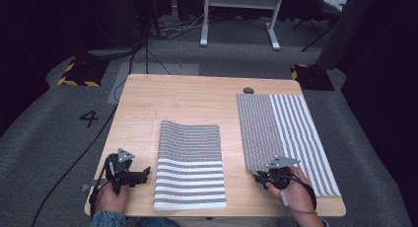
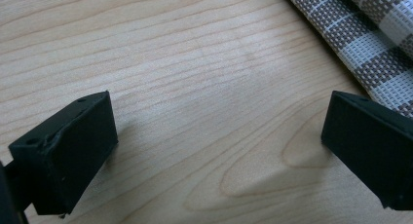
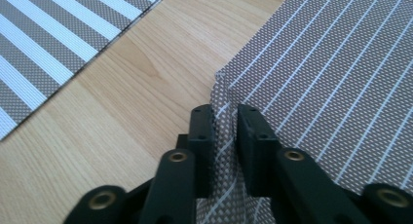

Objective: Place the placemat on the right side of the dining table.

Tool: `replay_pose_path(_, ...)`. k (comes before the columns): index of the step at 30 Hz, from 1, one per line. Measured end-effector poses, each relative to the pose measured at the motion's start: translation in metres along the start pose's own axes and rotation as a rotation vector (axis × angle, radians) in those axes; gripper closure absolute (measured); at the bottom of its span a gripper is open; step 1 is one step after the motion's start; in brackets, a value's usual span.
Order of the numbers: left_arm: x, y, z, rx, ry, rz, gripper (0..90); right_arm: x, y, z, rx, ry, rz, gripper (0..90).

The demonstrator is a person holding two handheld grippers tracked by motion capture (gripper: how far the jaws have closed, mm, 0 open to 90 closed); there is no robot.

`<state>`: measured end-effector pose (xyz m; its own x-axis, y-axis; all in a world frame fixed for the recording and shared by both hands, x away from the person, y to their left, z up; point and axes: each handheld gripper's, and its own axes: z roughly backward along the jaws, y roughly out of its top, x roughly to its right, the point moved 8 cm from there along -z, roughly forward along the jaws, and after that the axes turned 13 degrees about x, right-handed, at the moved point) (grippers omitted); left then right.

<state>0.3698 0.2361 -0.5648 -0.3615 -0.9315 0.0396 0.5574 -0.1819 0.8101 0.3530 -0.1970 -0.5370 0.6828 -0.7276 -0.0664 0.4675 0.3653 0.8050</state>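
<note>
Two woven brown-and-white placemats lie on the wooden table [image 1: 197, 96]. The middle mat [image 1: 190, 163] is folded over, its stripes facing the near edge. The right mat [image 1: 281, 133] lies flat, and its near left corner [image 3: 224, 95] is lifted. My right gripper [image 1: 260, 176] is shut on that corner, the weave pinched between its jaws [image 3: 225, 136]. My left gripper [image 1: 143, 173] rests low at the near left, just left of the middle mat, and stands open over bare wood [image 2: 219, 131], with that mat's edge [image 2: 370, 44] beside its right jaw.
A small dark object [image 1: 248, 90] lies on the table's far edge by the right mat. Cables [image 1: 74, 163] trail across the grey floor on the left. A white frame's legs [image 1: 239, 19] stand beyond the table.
</note>
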Motion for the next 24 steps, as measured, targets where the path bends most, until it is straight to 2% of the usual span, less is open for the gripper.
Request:
replay_pose_path(3,0.0,0.0,0.0,0.0,0.0,0.0,0.0,-0.004,0.003,0.001,0.023,0.014,-0.021,63.8)
replay_pose_path(4,0.0,0.0,0.0,0.001,0.0,0.0,0.0,-0.004,0.004,0.002,0.03,0.015,-0.009,60.9)
replay_pose_path(6,0.0,0.0,0.0,0.0,0.0,0.0,0.0,-0.007,0.009,0.005,0.073,0.026,-0.019,57.7)
replay_pose_path(10,0.0,0.0,0.0,0.001,0.003,-0.001,0.0,-0.007,0.024,0.016,0.151,0.026,-0.017,59.9)
replay_pose_path(12,0.0,0.0,0.0,0.001,0.003,-0.001,0.0,-0.006,0.031,0.024,0.161,0.023,0.005,70.8)
replay_pose_path(16,0.0,0.0,0.001,0.001,0.002,-0.002,0.0,-0.008,0.028,0.029,0.079,0.035,0.029,81.5)
replay_pose_path(21,0.0,-0.001,0.001,0.001,0.008,0.001,0.0,-0.017,-0.008,0.008,-0.063,0.078,0.053,85.9)
replay_pose_path(24,0.0,-0.001,0.001,0.0,0.008,0.001,0.0,-0.017,-0.014,0.004,-0.079,0.069,0.048,87.6)
